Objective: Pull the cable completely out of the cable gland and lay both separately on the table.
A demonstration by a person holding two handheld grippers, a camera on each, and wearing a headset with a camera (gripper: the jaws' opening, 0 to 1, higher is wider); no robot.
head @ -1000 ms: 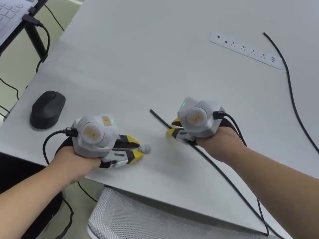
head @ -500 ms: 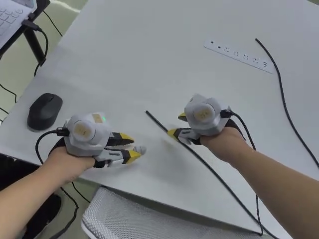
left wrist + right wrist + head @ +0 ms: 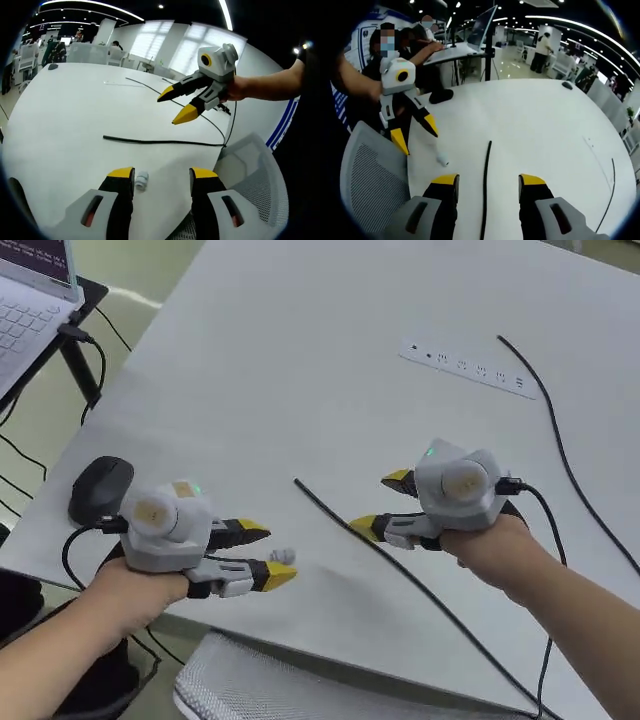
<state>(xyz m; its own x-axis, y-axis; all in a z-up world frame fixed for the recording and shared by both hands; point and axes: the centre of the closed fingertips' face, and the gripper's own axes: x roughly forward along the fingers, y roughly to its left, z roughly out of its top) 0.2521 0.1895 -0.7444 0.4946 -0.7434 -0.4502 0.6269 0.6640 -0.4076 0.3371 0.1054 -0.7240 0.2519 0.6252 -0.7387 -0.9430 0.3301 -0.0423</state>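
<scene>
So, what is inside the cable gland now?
No cable goes into it. The cable gland lies alone on the table, and the black cable lies apart from it with its end free. The bore itself is too small to see into.

left tongs (image 3: 278, 552): white body, black jaws, yellow tips | right tongs (image 3: 368, 502): same | black cables (image 3: 105, 525)

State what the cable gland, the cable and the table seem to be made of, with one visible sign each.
The cable gland looks like plastic: uniform pale grey-white. The cable has a matt black sheath, rubber or plastic, lying in gentle bends. The table has a smooth white top, likely laminate, though that is uncertain.
</scene>
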